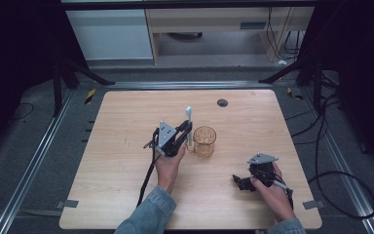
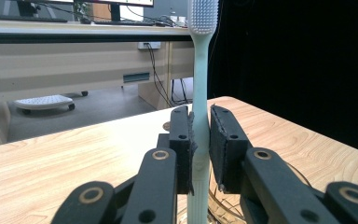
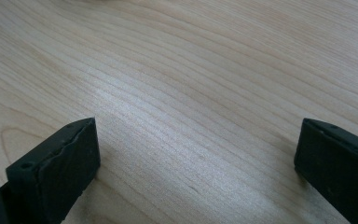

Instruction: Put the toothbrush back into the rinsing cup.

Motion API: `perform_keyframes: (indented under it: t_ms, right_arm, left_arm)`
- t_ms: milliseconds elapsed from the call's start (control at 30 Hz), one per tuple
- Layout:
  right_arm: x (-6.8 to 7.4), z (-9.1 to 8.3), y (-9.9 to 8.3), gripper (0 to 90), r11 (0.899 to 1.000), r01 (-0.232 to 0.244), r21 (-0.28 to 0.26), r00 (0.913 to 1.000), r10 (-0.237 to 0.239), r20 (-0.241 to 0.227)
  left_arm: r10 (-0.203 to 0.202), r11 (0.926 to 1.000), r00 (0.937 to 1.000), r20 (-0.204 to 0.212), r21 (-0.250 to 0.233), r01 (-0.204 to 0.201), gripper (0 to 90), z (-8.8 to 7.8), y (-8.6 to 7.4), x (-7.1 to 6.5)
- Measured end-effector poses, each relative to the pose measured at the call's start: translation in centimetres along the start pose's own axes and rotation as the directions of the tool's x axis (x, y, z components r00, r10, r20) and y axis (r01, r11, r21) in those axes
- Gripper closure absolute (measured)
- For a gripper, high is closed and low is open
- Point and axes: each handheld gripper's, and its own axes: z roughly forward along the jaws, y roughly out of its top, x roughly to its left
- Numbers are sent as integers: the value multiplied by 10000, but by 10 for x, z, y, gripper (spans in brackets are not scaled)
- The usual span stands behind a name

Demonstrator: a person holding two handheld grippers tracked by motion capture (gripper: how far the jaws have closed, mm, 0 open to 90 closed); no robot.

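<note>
We clamp toothbrush (image 2: 199, 88) upright in left gripper (image 1: 187, 129), at cup's (image 1: 204, 141) nine o'clock, ready to drop in. Right gripper (image 1: 240, 182) rests apart, empty, on table (image 1: 126, 146).

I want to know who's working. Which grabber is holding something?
The left gripper: its jaws pinch a toothbrush upright beside the cup. The right gripper has wide-open jaws with just bare table between them.
</note>
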Motion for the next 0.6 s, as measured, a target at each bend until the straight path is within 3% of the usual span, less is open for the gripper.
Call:
perform_keyframes:
  t_ms: [600]
  right_arm:
    - [0,0,0,4,10000,-6,-2,10000,6,5]
  left_arm:
    - [-79,10000,10000,-51,56,80,788,-2,-11,0]
